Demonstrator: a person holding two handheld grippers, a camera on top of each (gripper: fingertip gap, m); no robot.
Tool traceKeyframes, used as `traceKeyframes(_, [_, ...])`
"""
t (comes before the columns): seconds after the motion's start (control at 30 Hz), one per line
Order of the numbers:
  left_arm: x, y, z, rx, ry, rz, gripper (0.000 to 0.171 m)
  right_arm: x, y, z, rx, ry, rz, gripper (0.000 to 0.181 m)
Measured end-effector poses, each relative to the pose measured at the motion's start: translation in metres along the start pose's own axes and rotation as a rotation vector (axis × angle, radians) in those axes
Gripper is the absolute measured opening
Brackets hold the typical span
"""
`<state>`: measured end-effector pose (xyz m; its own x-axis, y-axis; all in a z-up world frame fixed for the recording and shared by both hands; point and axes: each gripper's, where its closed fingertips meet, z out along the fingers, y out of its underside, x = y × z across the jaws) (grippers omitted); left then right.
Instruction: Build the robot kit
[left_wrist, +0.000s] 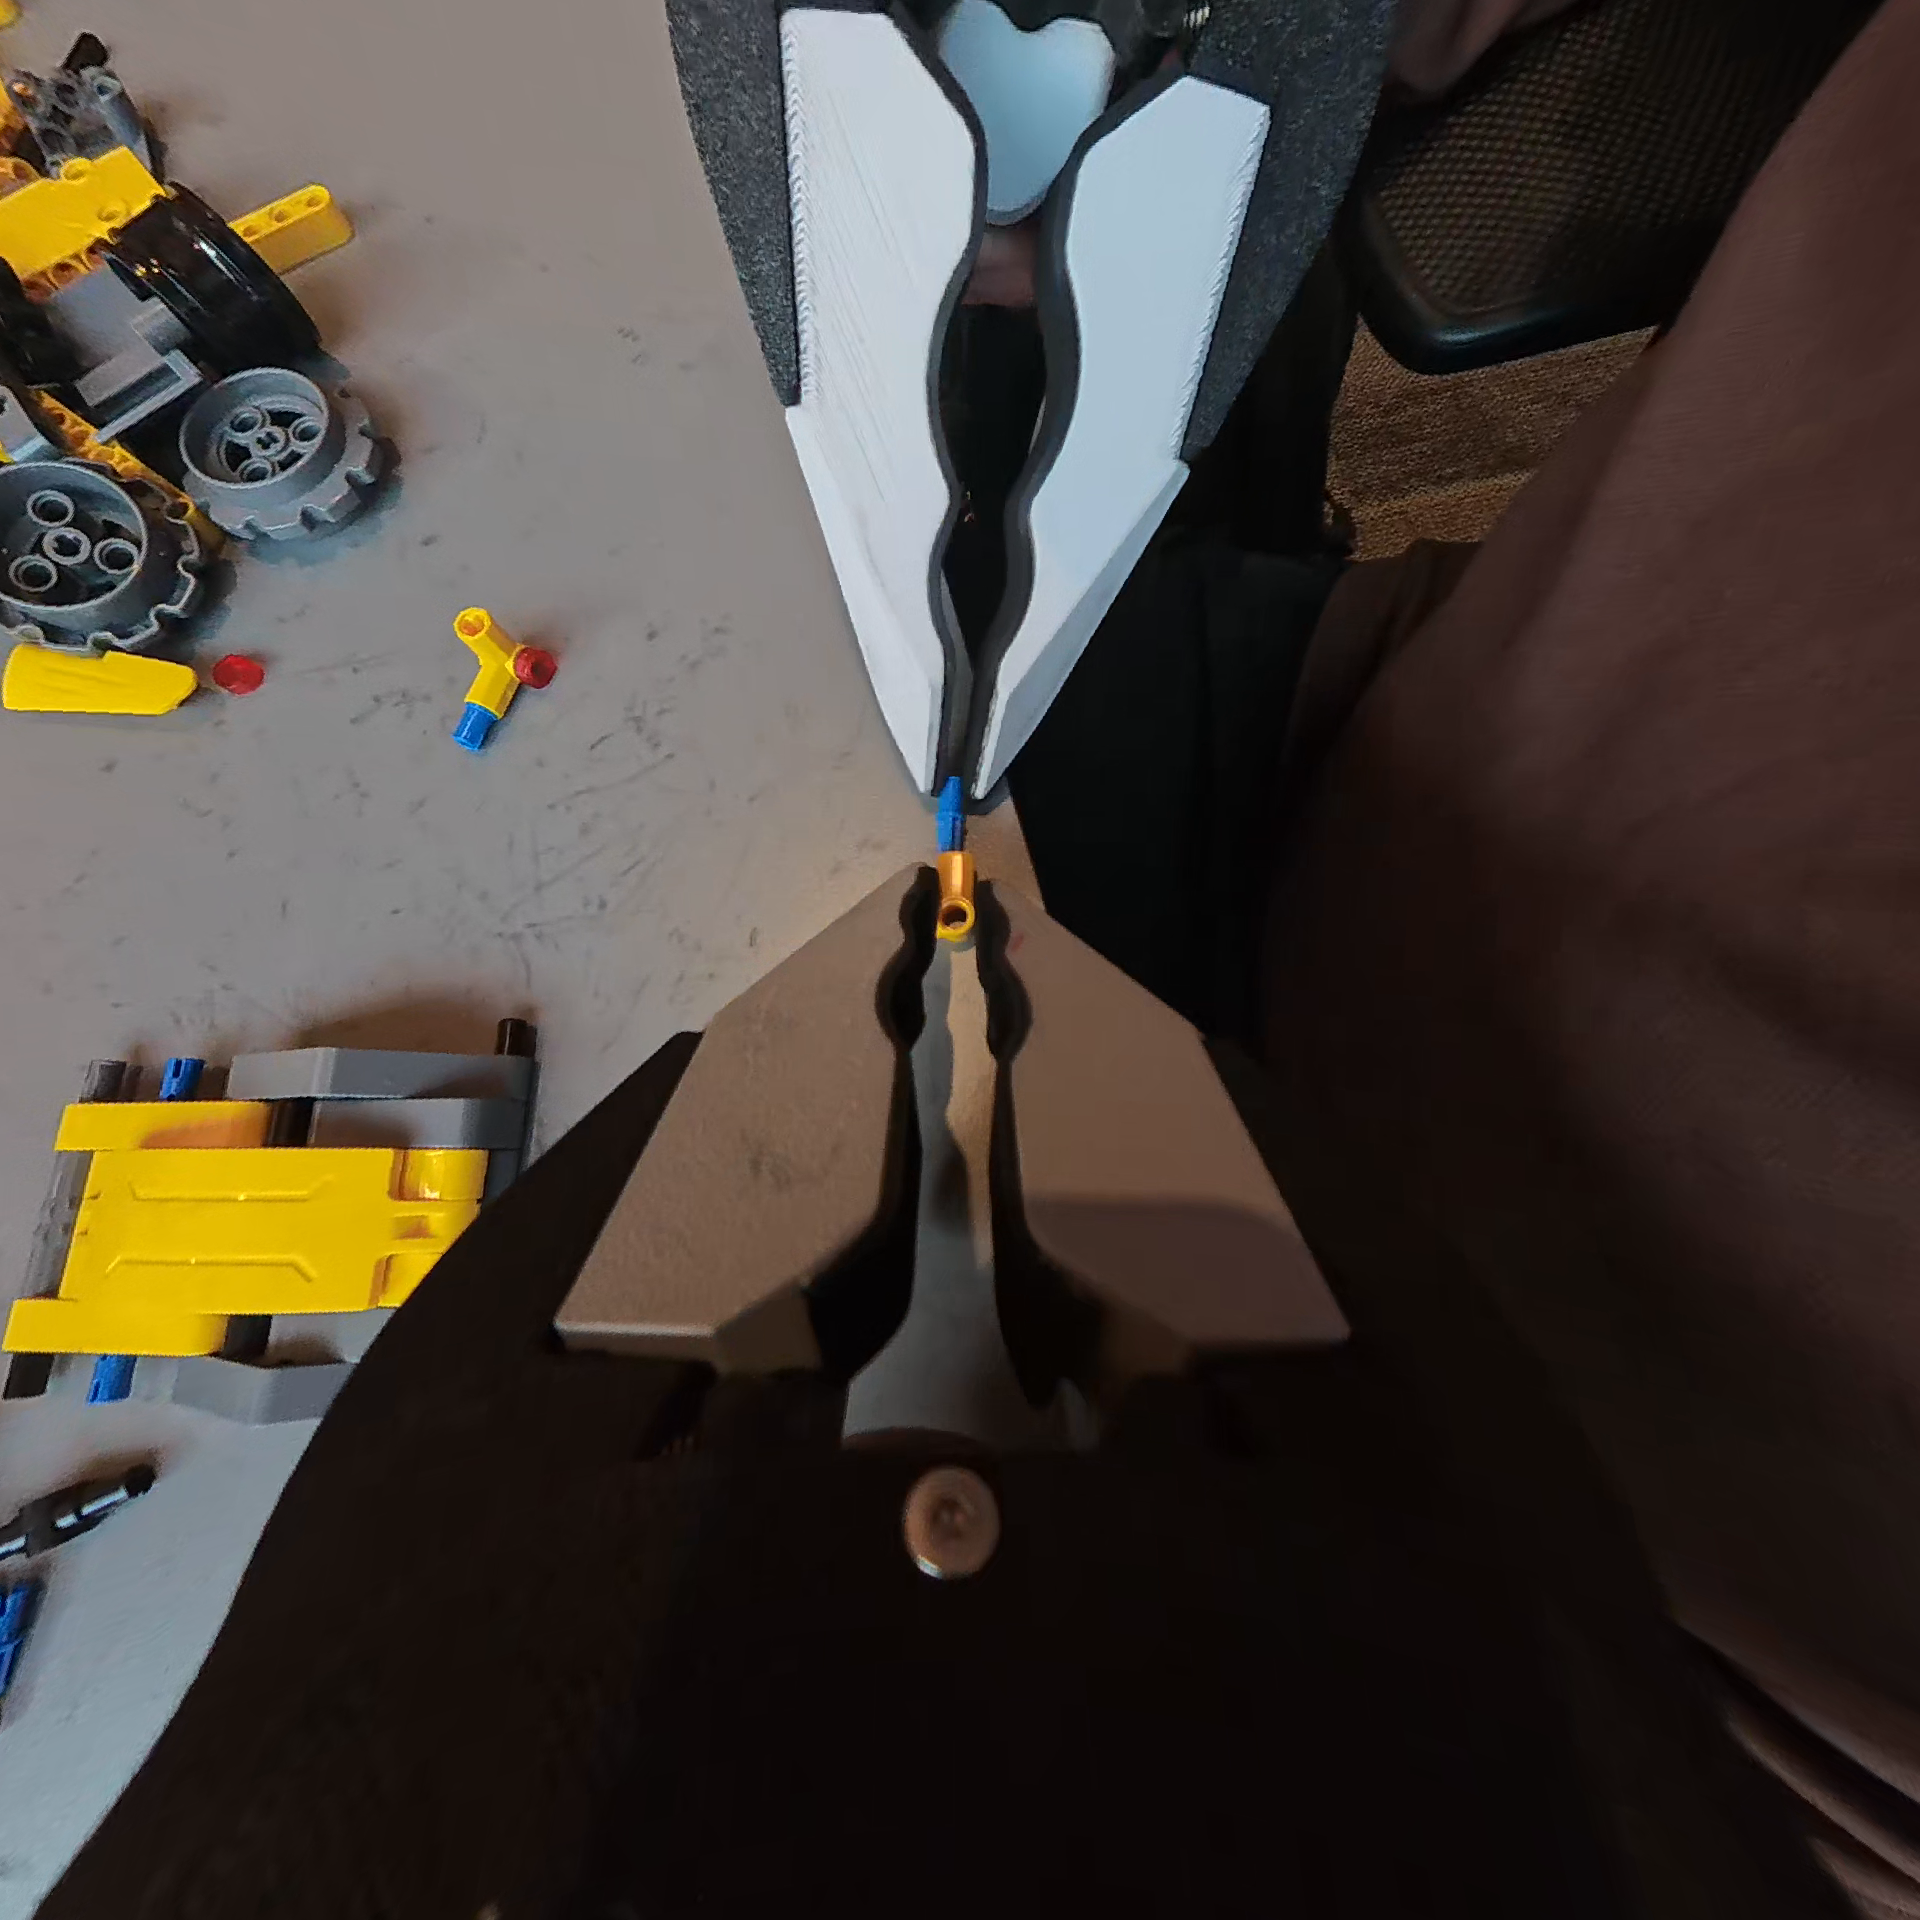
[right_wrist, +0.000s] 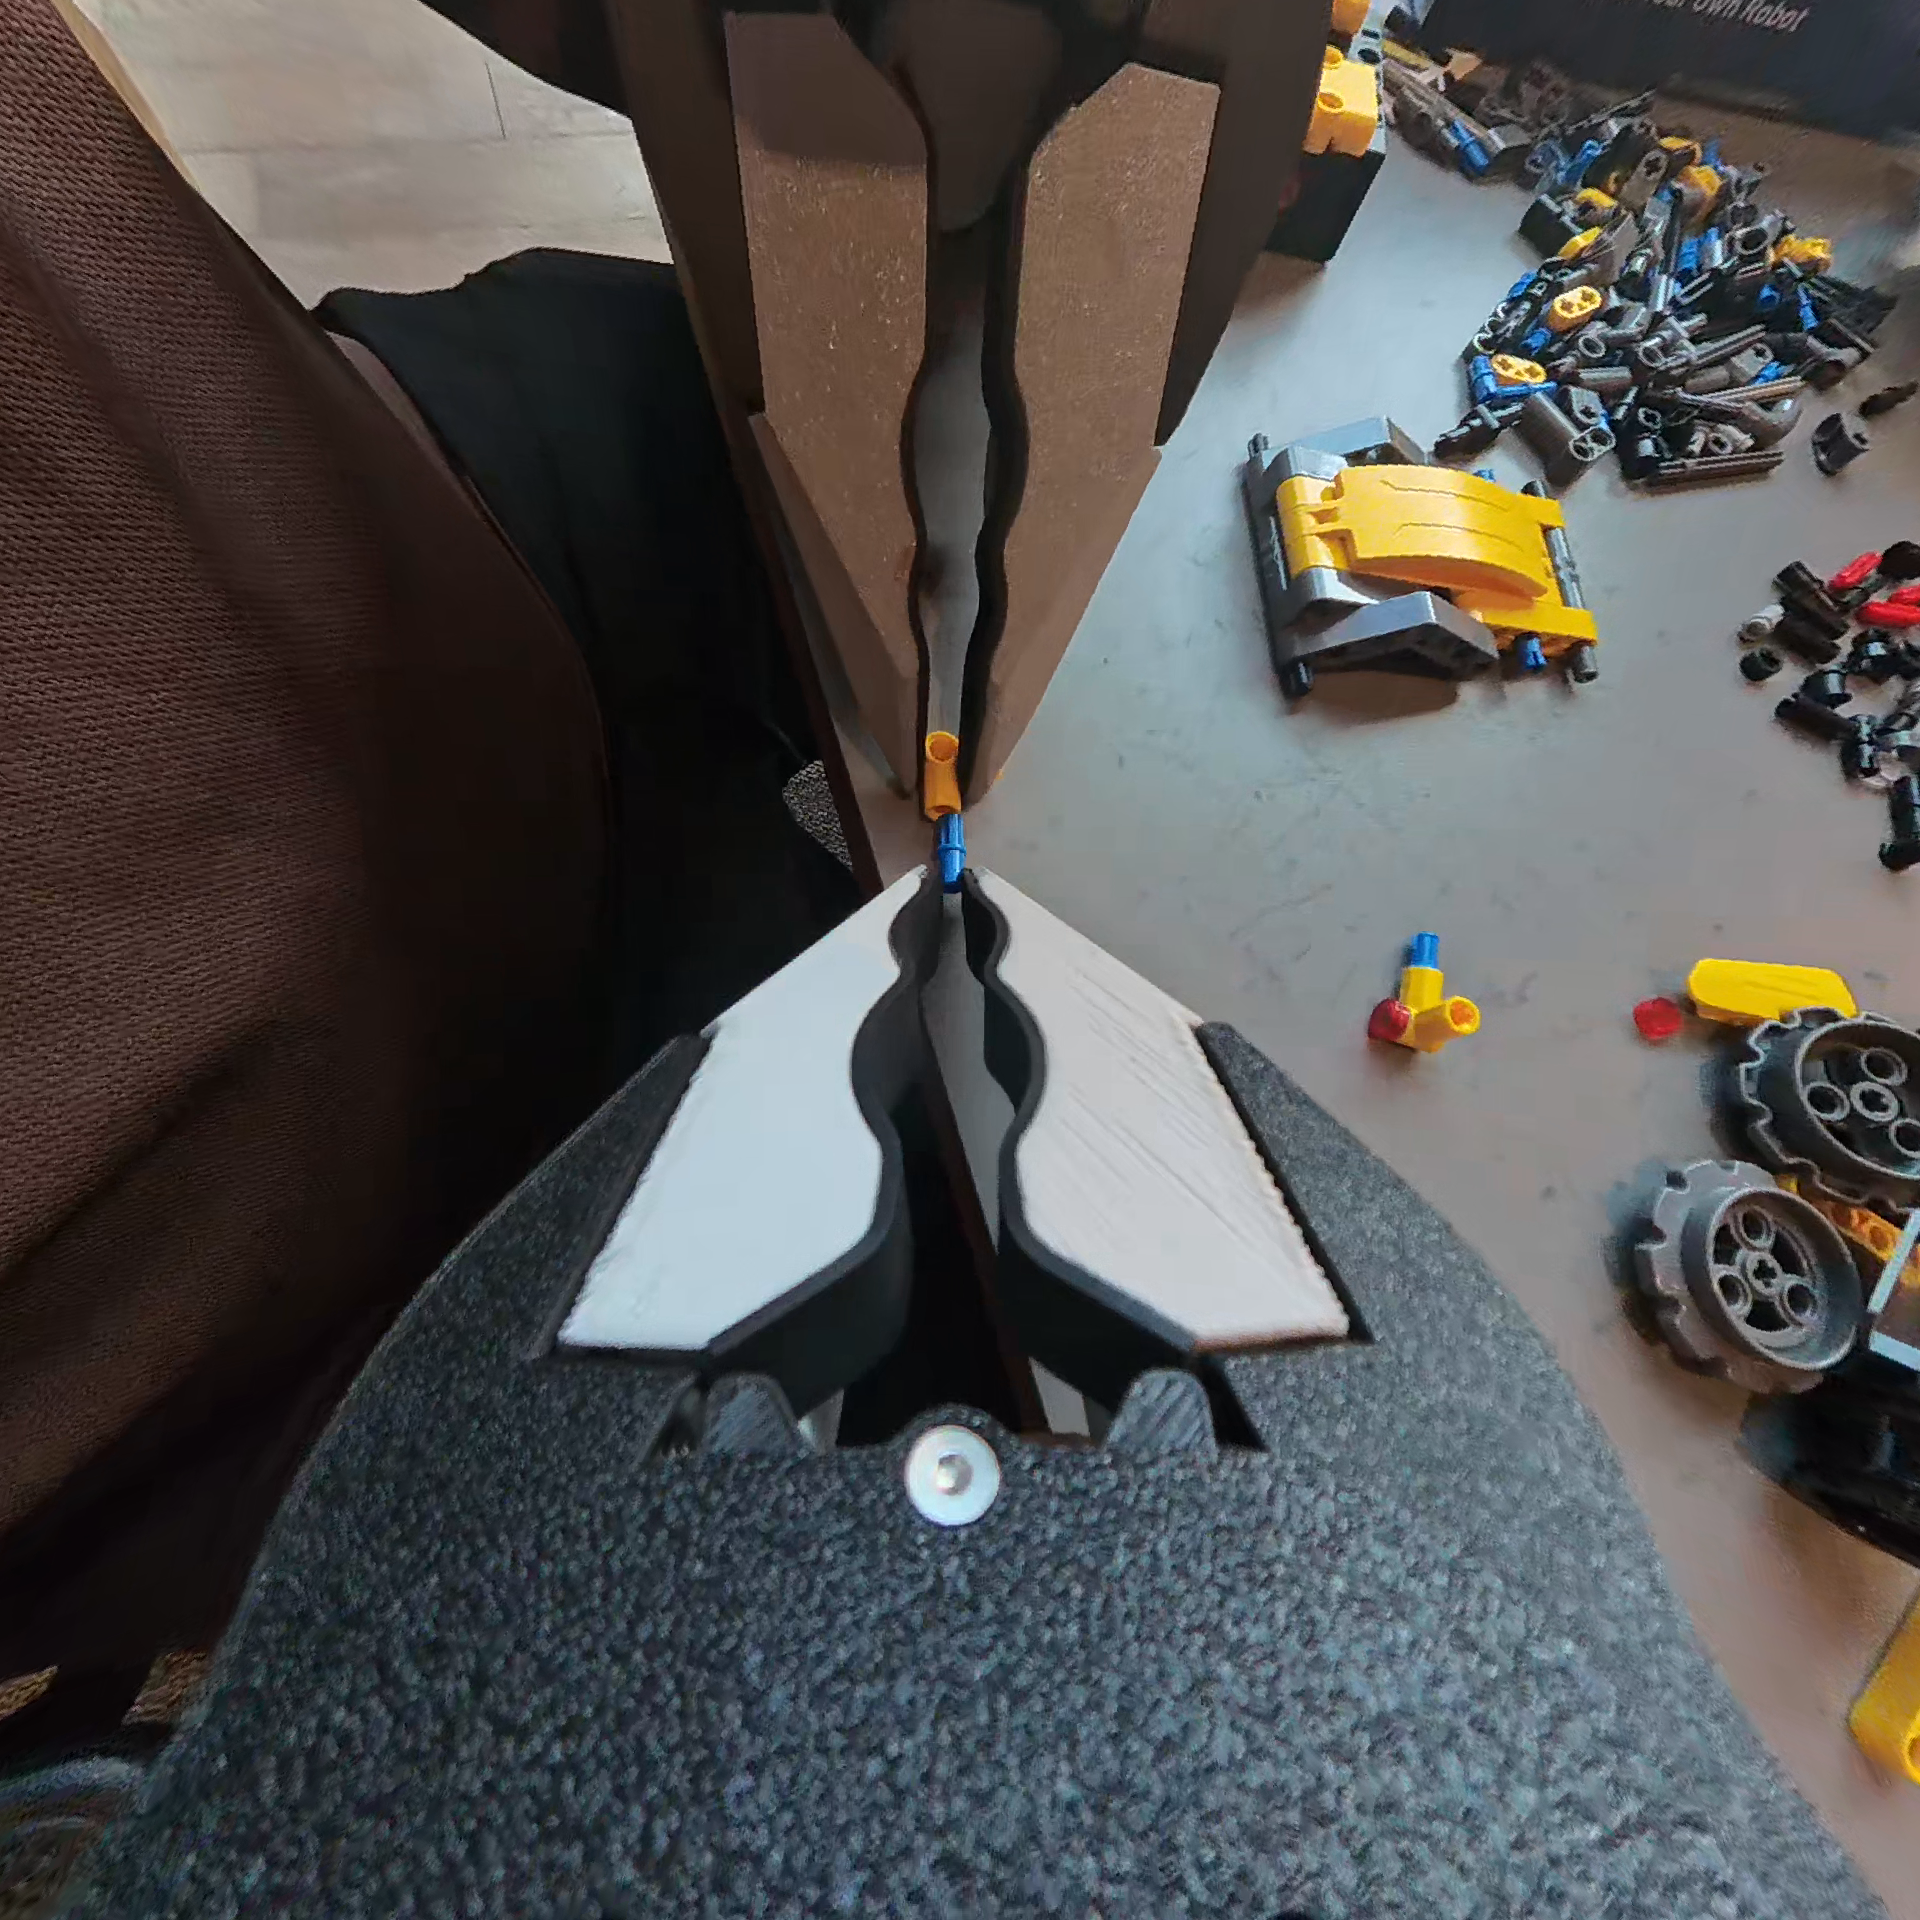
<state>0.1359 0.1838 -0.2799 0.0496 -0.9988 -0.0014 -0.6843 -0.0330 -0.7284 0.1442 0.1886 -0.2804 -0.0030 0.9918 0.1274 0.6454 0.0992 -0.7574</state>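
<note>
- Left gripper (left_wrist: 954, 891): fingers closed to a narrow slot, pinching the orange connector (left_wrist: 953, 896) by its sides at the very tips.
- Right gripper (right_wrist: 948, 879): fingers nearly together, clamping the blue pin (right_wrist: 948, 850) by its rear end; its front end projects past the tips.
- The two grippers meet tip to tip above the near edge of the grey table (left_wrist: 623, 831). Pin and connector lie in one line and touch end to end; whether the pin has entered the connector cannot be told.
- Handling, as a judgement: both parts are tiny, light, rigid plastic with smooth faces, likely to twist or pop out of a tip grip if pushed off axis. Best hold: the connector across its barrel, the pin by its rear half.
- On the table, well apart: a yellow-and-grey panel assembly (left_wrist: 260, 1216), a wheeled chassis (left_wrist: 156, 416), a small yellow joint (left_wrist: 494, 670) with red and blue ends, a red stud (left_wrist: 238, 672), and a pile of loose parts (right_wrist: 1662, 332).
- Brown fabric (left_wrist: 1610, 935) fills the side beyond the table edge.
</note>
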Motion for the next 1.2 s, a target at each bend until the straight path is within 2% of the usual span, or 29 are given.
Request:
traceKeyframes(0.53, [-0.002, -0.001, 0.002, -0.02, 0.0, -0.029, 0.004, -0.001, -0.001, 0.001, 0.013, 0.018, -0.017, 0.002])
traceKeyframes(0.87, [-0.003, -0.002, 0.005, -0.004, -0.031, -0.09, 0.003, -0.001, -0.002, 0.004, 0.004, 0.002, 0.044, 0.002])
traceKeyframes(1.2, [-0.014, -0.003, 0.006, -0.021, -0.123, -0.088, 0.004, 0.018, -0.008, -0.01, 0.116, 0.022, 0.194, 0.005])
